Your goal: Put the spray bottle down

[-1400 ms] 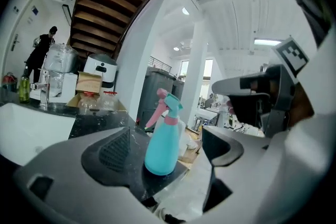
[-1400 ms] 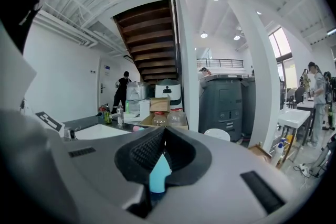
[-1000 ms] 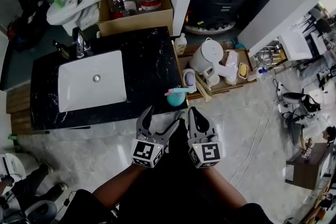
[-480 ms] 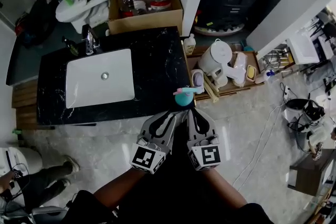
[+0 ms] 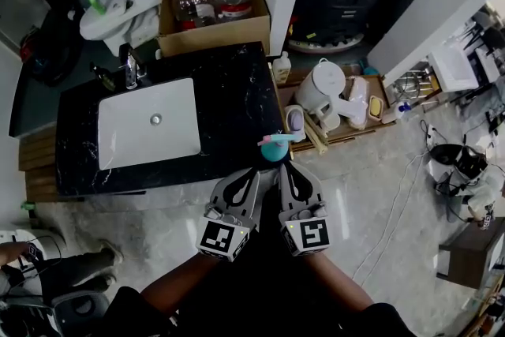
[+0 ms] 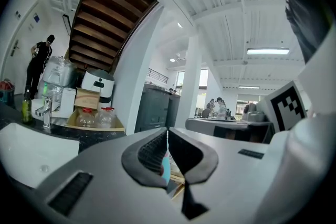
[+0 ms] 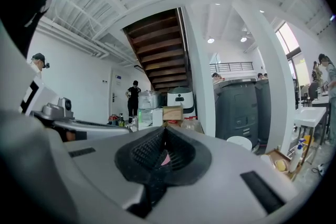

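A teal spray bottle (image 5: 274, 144) with a pink trigger stands upright on the front right corner of the black marble counter (image 5: 229, 102). Both grippers hover just in front of it, side by side and pointing level, neither touching it. My left gripper (image 5: 254, 172) is shut with nothing between its jaws. My right gripper (image 5: 284, 167) is also shut and empty. In the left gripper view a teal sliver of the bottle (image 6: 165, 165) shows below the closed left gripper (image 6: 167, 131). In the right gripper view a pink bit of the bottle (image 7: 164, 159) shows past the closed right gripper (image 7: 165, 128).
A white sink basin (image 5: 148, 122) with a faucet (image 5: 130, 67) is set into the counter's left part. Behind stands a cardboard box (image 5: 209, 20) of water jugs. Right of the counter, a white kettle (image 5: 319, 87) and small items sit on a low wooden rack.
The left gripper's jaws went from wide open to shut, empty. Both grippers drew together in front of the bottle, which stays on the counter corner.
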`<state>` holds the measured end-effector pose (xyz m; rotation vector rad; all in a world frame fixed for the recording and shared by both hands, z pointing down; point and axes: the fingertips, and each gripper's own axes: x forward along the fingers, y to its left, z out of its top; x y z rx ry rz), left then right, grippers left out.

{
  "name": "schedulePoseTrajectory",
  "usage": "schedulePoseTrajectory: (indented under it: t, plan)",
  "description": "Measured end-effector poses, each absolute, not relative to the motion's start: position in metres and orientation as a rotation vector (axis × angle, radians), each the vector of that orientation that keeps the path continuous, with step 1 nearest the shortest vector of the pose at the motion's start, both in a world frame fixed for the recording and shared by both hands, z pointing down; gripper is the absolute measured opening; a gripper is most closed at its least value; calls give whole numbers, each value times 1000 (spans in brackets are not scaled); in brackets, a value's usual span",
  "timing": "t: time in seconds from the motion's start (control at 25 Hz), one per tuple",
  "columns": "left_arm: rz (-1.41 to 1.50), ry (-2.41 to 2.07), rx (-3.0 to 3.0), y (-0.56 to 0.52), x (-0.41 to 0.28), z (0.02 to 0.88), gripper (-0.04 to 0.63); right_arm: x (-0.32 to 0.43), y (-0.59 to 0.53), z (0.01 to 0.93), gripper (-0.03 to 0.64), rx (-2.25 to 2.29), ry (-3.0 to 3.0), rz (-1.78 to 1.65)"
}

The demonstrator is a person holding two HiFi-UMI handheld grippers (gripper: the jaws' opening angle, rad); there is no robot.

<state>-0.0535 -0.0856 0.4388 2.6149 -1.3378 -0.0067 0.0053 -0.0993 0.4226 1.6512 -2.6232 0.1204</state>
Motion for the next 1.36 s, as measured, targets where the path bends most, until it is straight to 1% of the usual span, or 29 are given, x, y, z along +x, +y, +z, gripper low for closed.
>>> schedulePoseTrajectory:
  t: [0.2,0.56,0.84,1.08,1.24,1.36]
  plan:
    - [55,-1366,2636,-88,-55,440,18,2,-103,431,15,1642,-2597,106]
    - [38,-1371,2578,-87,-62,451,18,-1,-103,439,15,1605,-2565,104]
    - [60,-1378,2681,-80,-52,438,18,-2,-97,441,15,1587,-2564,108]
    - [140,-1362,2705,-73,-52,446,18,1,-89,439,15,1590,-2557,97]
    - [-8,-1357,2645,-69,-46,437,18,7,-82,438,15,1592,-2549,88]
    - [-33,-1351,2643,-64,-41,434,18,11,-77,434,15,1595,-2562,79]
